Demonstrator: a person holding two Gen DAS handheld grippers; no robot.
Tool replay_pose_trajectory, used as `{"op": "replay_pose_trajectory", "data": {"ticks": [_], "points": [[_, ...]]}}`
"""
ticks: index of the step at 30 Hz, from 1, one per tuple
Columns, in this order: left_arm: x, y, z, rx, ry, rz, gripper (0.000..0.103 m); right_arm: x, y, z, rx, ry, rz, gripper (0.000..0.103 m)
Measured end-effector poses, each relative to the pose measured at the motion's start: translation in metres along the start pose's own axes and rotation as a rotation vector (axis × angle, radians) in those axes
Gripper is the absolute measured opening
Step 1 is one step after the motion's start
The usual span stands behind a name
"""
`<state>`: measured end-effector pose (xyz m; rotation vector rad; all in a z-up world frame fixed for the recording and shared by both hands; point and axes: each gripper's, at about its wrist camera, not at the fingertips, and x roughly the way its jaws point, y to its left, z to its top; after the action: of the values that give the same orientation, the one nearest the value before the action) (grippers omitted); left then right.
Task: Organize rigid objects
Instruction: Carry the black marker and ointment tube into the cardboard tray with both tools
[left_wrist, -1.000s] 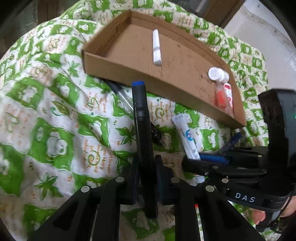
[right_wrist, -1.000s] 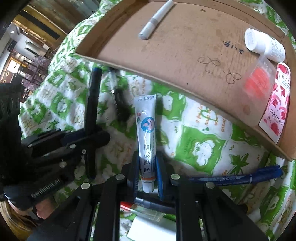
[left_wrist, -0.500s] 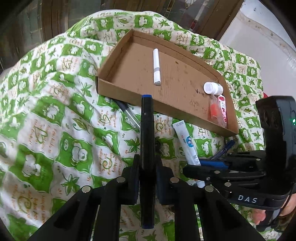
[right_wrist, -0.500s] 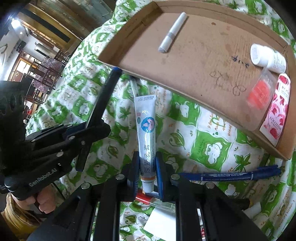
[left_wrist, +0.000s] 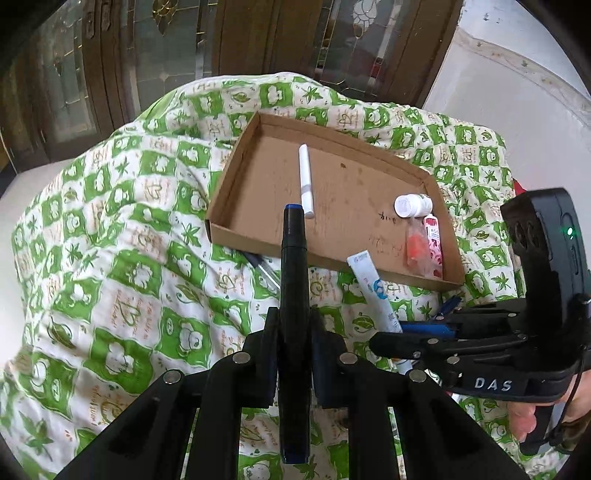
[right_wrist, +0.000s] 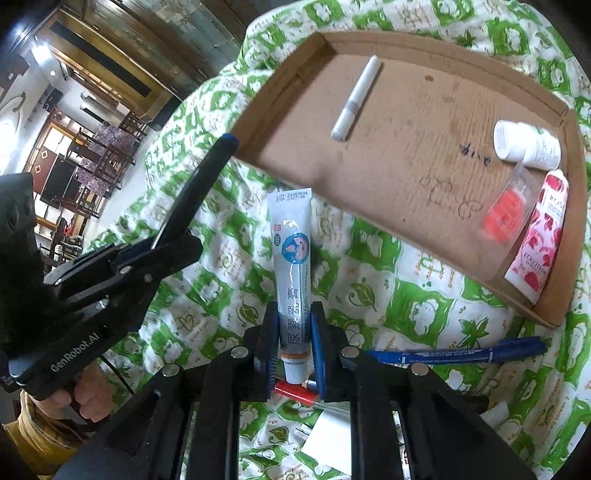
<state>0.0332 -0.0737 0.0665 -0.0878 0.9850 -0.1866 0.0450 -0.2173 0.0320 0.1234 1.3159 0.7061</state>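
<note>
Left gripper: clamped on a black marker with a blue cap, fingers pressed to its barrel on both sides, cap end pointing toward the cardboard tray and reaching just over the tray's near wall in the left wrist view. Lifted clear of the green-and-white quilt. Seen from the right wrist as well, marker slanting up toward the tray's left corner.

Right gripper: clamped on a white ointment tube, blue pads squeezing its lower part just above the orange band and cap, flat crimped end aimed at the tray's near wall and short of it. Held above the quilt, not resting on it. Same gripper in the left wrist view, with the tube just short of the tray's near wall.

Inside the tray, left to right: a white pen-like stick lying alone on the bare floor toward the left; a small white bottle on its side against the right wall; a clear packet with orange contents nearer than the bottle; a pink floral tube along the right wall, touching the packet.

Outside the tray, on the quilt: a clear pen partly tucked under the near wall; a blue marker lying nearer than the tray's right corner, well apart from it.
</note>
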Motion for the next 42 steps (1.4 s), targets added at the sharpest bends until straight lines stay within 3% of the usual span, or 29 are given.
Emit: {"op": "replay_pose_trajectory", "data": {"ticks": [15,29,37,42], "points": [[0.007,0.003,0.043,-0.016,0.003,-0.019,0.014,-0.038,-0.043,0.016,0.151,-0.122,-0.021,0.015],[0.069,0.004,0.100,-0.070,0.077,-0.015,0.014,-0.053,-0.087,0.031,0.324,-0.204,-0.032,0.016],[0.099,-0.007,0.117,-0.046,0.094,0.048,0.014,-0.017,-0.070,0.073,0.274,-0.165,-0.094,0.015],[0.111,-0.014,0.121,-0.033,0.107,0.079,0.014,-0.003,-0.065,0.096,0.274,-0.206,-0.133,0.015]]}}
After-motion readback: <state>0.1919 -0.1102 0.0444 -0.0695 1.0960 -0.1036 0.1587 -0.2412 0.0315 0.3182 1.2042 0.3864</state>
